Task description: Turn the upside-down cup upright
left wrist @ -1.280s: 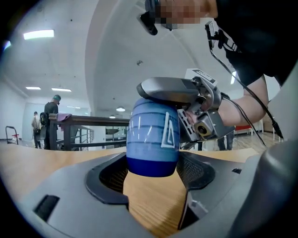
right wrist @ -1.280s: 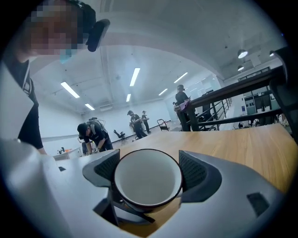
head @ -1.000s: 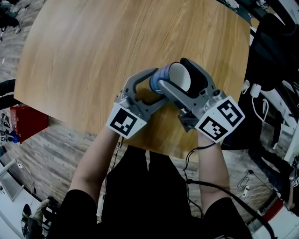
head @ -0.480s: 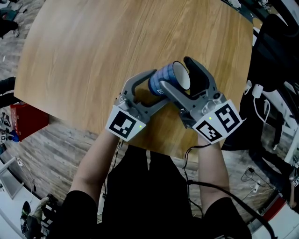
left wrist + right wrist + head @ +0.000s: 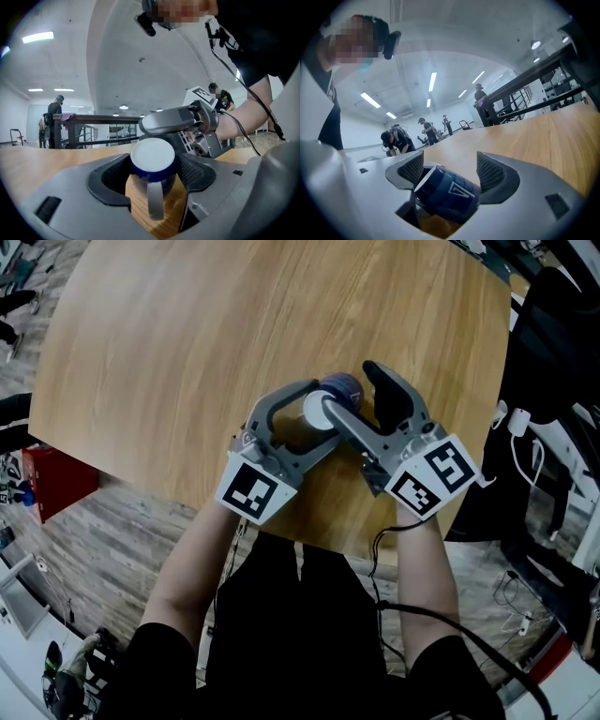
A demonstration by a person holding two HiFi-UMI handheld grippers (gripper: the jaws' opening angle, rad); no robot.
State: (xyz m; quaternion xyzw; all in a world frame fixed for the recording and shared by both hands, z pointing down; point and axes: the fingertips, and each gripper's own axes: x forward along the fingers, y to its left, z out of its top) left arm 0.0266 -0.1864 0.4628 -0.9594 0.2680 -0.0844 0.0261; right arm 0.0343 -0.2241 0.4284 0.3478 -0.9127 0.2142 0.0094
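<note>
- Cup [image 5: 152, 161]: blue with a white handle, clamped between the pads of your left gripper [image 5: 154, 174]. Both pads press its sides.
- Its flat white end faces the left gripper's camera. The handle sits on the underside, toward the gripper body.
- Your right gripper [image 5: 451, 171]: jaws apart, set around the same cup. The cup lies tilted between them, close against one pad, with a gap to the other.
- Head view: your two grippers meet at the cup, and one grey finger of the right one crosses beside its white end.
- The cup is tipped onto its side over the wooden table [image 5: 187, 352], near the edge closest to you. Contact with the tabletop: cannot tell.
- Right gripper view: people [image 5: 424, 131] stand in the room beyond the table.
</note>
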